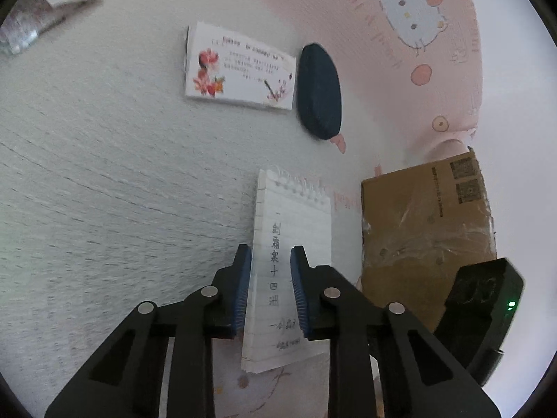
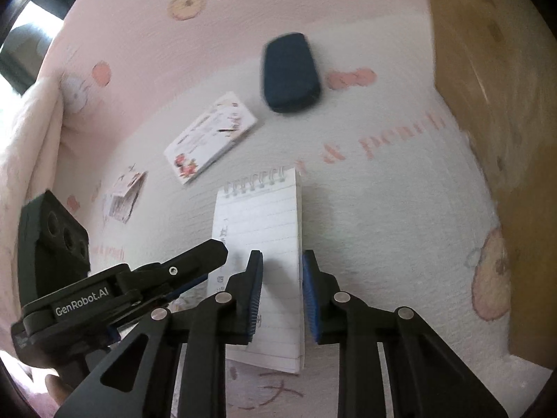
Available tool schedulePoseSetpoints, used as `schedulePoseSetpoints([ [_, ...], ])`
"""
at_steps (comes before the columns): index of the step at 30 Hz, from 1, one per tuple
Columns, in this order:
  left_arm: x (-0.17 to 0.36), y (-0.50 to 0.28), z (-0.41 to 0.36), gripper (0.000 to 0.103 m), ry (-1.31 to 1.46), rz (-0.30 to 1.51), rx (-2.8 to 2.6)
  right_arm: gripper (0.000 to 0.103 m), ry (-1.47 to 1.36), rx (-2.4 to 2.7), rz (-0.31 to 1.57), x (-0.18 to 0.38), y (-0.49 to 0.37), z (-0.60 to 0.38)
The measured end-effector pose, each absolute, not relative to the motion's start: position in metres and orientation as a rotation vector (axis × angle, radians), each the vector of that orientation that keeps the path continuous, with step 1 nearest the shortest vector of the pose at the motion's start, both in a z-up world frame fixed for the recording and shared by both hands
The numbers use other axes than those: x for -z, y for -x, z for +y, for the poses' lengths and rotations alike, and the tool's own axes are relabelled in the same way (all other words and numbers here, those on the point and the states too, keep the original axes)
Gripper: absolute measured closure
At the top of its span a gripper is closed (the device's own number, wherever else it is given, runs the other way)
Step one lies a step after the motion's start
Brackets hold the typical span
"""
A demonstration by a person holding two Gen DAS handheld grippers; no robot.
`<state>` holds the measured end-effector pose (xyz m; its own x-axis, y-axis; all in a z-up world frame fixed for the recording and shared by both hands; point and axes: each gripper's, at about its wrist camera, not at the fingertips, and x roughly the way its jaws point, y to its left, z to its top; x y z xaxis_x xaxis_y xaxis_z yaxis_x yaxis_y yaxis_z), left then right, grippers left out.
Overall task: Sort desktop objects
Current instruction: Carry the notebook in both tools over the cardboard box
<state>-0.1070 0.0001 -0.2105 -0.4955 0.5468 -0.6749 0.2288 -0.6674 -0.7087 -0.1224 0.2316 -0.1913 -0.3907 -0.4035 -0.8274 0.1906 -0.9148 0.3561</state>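
Note:
A white spiral notepad (image 1: 292, 254) with handwritten characters lies on the pink cartoon cloth; it also shows in the right wrist view (image 2: 261, 244). My left gripper (image 1: 271, 256) is open, its fingers over the notepad's left part. My right gripper (image 2: 282, 261) is open over the notepad's right edge. The left gripper (image 2: 195, 268) shows at the left of the right wrist view. A dark blue oval case (image 1: 319, 91) (image 2: 290, 71) and a flowered card booklet (image 1: 240, 68) (image 2: 210, 136) lie farther off.
A brown cardboard box (image 1: 428, 240) (image 2: 494, 111) stands to the right. A small printed packet (image 2: 123, 195) lies at the left, and another wrapped packet (image 1: 45, 3) at the far left corner. The cloth (image 2: 383, 209) covers the surface.

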Motion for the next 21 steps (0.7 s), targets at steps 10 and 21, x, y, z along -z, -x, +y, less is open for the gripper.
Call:
schedulePoseSetpoints([
  [10,0.162,0.098,-0.026,0.078,1.275,-1.186,-2.336,0.083,-1.348,2.358,-0.304,0.148,0.121,0.212],
  [21,0.093,0.096,-0.025,0.078,1.068,-1.145,-2.409,0.083,-1.153,2.436,-0.275,0.078,0.112,0.208],
])
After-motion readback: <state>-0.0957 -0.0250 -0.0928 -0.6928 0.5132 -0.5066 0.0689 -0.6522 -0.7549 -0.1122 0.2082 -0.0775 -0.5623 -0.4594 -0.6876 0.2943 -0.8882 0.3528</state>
